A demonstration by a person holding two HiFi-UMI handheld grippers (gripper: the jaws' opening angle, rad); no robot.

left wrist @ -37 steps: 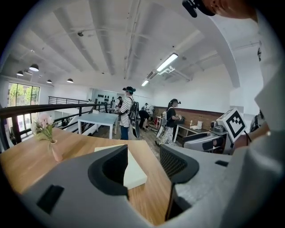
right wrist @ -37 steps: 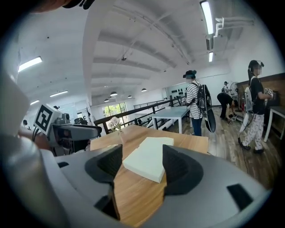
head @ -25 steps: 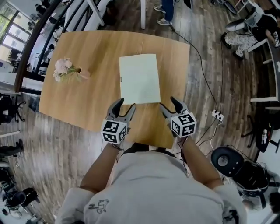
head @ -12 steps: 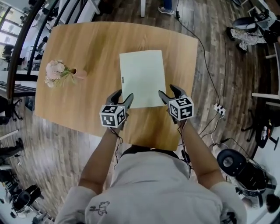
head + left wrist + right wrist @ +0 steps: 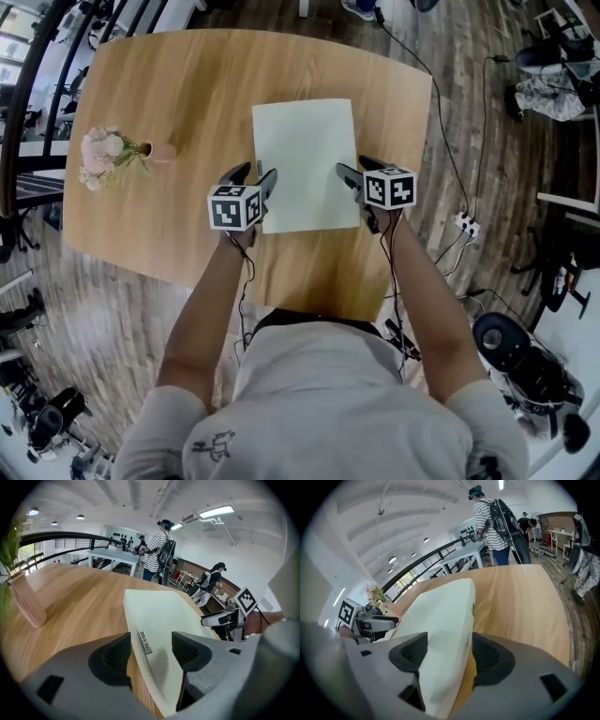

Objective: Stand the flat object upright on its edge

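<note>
Left gripper (image 5: 255, 172) (jaws just opening wider) and right gripper (image 5: 354, 169), jaws wide, straddle opposite edges of the flat board (image 5: 305, 155), unclamped.

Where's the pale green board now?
Head view: the board lies flat on the table, left claw at its left edge, right claw at its right; vase further left.
</note>
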